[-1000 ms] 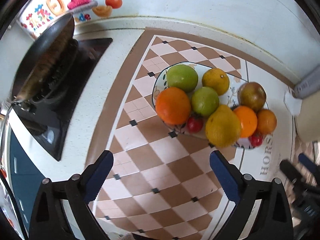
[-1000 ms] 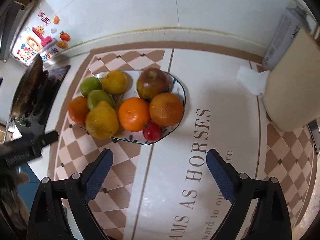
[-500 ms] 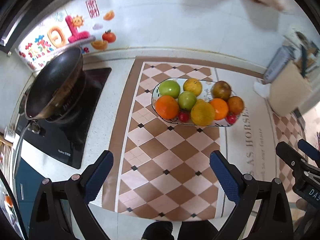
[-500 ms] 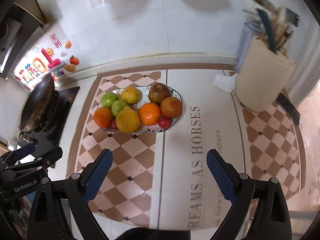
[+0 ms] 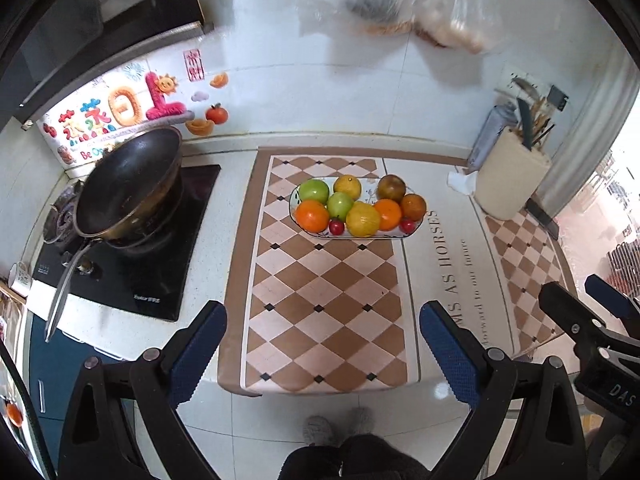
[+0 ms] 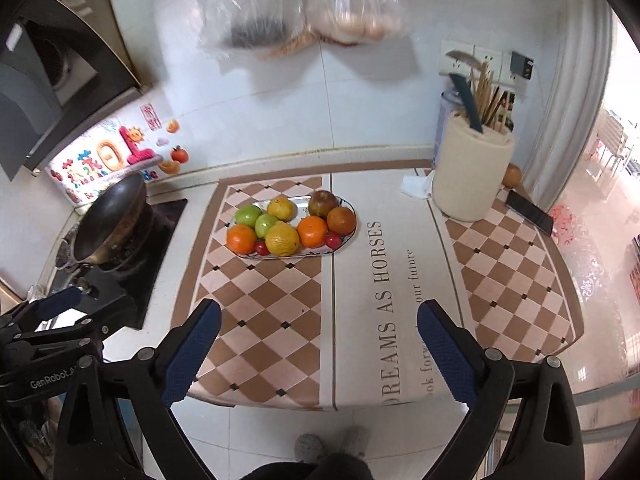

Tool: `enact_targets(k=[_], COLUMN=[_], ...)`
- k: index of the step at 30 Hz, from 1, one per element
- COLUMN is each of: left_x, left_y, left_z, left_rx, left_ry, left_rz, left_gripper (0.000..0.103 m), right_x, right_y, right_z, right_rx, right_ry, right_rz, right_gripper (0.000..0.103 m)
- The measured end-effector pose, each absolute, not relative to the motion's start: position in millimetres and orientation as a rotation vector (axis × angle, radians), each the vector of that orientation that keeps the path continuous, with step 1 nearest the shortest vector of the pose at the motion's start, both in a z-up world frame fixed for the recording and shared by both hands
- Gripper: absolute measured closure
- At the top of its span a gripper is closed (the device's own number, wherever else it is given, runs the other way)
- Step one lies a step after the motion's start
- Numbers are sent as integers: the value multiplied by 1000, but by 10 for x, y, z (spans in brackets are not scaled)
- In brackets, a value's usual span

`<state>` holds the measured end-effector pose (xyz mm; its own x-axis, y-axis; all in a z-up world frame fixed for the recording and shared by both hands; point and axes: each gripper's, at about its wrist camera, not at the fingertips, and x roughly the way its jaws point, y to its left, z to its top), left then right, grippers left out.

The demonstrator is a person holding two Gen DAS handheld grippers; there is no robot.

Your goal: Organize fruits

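Note:
An oval patterned plate (image 5: 416, 229) (image 6: 347, 236) stands on the checked counter mat, piled with fruit: two green apples (image 5: 314, 191) (image 6: 248, 214), several oranges (image 5: 312, 215) (image 6: 241, 238), a yellow lemon-like fruit (image 5: 362, 219) (image 6: 282, 239), a dark reddish apple (image 5: 391, 187) (image 6: 323, 202) and small red fruits (image 5: 336, 227) (image 6: 332, 241). My left gripper (image 5: 322, 334) hangs open, far back from the plate over the counter's front edge. My right gripper (image 6: 318, 334) is open too, equally far back and empty. Each gripper shows at the side of the other's view.
A dark wok (image 5: 128, 188) (image 6: 110, 216) sits on the black hob at the left. A cream utensil holder (image 5: 510, 182) (image 6: 472, 172) stands at the right with a phone (image 6: 529, 212) beside it. Plastic bags (image 6: 296, 4) hang on the wall. A person's feet (image 6: 328, 446) show below.
Both grippers have pulled back and up from the plate, so the fruit looks much smaller and the whole counter and floor have come into view. Both stay open and empty.

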<state>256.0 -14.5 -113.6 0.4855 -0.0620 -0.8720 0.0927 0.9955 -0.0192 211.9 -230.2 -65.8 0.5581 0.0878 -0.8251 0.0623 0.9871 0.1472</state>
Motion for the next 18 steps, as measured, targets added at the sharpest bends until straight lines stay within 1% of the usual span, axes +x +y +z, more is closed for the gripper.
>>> enact_targets(k=[10, 18], left_x=[1978, 1693], left_y=[-201, -133], left_z=[-568, -373], left_rx=[32, 29], left_ry=[975, 941], left_rz=[-95, -67], left_gripper=[4, 4], right_x=[1489, 1164], right_y=[-2321, -2278], right_z=[48, 360], right_rx=[155, 152], right_ry=[891, 856], right_rz=[68, 84], right_gripper=[2, 2])
